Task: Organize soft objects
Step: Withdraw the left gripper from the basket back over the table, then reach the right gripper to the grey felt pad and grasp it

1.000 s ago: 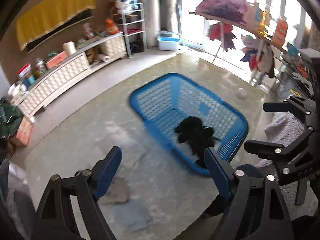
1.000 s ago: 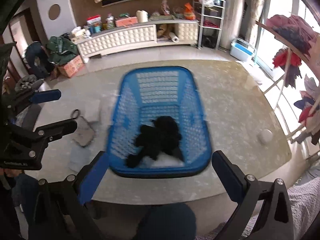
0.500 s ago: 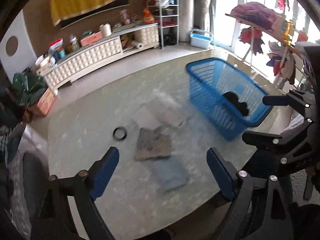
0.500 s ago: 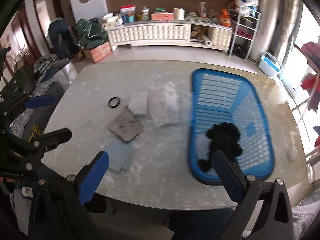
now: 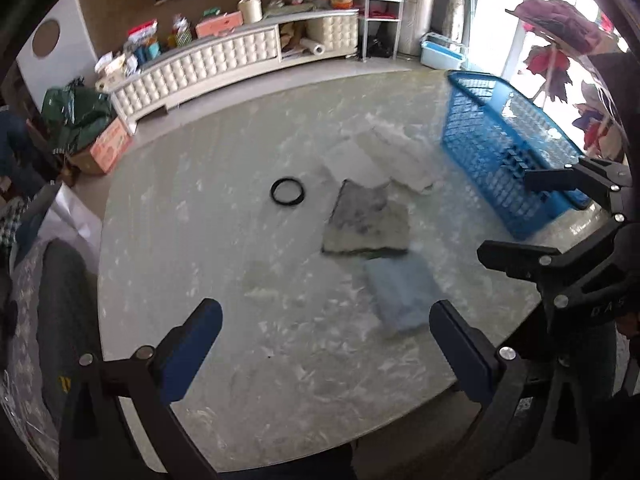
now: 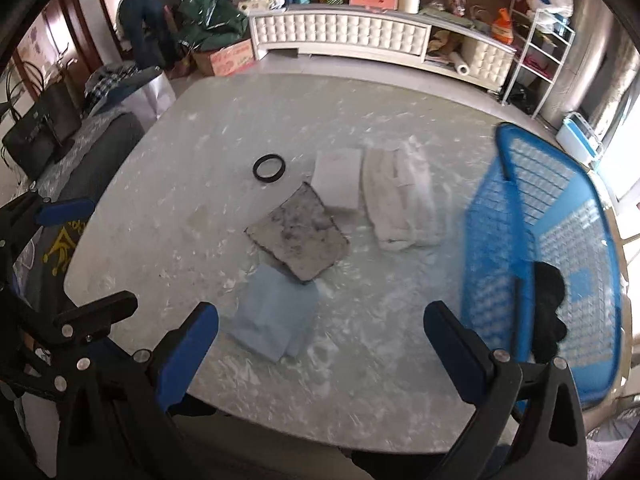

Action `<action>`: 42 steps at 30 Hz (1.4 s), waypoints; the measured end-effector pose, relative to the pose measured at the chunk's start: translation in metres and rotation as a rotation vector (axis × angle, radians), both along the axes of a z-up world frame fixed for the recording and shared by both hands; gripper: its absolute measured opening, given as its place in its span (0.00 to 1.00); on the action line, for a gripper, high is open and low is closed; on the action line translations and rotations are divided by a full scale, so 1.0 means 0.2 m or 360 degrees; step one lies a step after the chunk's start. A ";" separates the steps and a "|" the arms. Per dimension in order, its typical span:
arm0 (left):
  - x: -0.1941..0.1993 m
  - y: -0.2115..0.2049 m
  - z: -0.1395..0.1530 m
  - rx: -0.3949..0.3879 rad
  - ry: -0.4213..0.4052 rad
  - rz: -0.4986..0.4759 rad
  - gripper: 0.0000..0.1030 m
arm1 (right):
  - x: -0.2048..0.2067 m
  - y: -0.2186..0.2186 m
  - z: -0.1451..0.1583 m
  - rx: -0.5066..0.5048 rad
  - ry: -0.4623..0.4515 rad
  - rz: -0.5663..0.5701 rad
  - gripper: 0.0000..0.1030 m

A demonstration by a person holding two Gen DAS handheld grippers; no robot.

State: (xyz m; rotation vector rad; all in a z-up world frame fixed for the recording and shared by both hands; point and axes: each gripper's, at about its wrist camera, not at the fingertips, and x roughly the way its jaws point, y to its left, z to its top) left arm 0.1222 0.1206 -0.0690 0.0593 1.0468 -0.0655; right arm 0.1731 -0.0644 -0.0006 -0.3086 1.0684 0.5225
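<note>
Left gripper [image 5: 326, 332]: jaws wide apart, holding nothing, above the tabletop's [image 5: 168, 240] near edge.
Right gripper [image 6: 320, 336]: jaws wide apart, holding nothing.
Cloths: blue [image 6: 276, 316], grey [image 6: 298, 236], white [image 6: 402, 196] mid-tabletop.
Basket [image 6: 560, 216]: right edge, black toy [image 6: 550, 312] inside.

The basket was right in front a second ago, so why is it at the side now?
Both tools swung left, away from the basket and toward the cloths. The left tool and right tool now face the blue cloth and grey cloth. Nothing was grabbed or dropped. Both tools stayed open, and the black toy stayed in the basket.
</note>
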 end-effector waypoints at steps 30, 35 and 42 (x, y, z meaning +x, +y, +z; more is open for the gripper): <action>0.32 0.32 -0.45 -0.0219 0.0252 0.0119 1.00 | 0.30 0.44 -0.56 -0.0301 0.0193 0.0184 0.74; 0.32 0.30 -0.45 -0.0256 0.0270 0.0100 1.00 | 0.27 0.43 -0.55 -0.0286 0.0189 0.0194 0.65; 0.31 0.29 -0.44 -0.0266 0.0245 0.0108 1.00 | 0.20 0.33 -0.52 -0.0289 0.0151 0.0191 0.35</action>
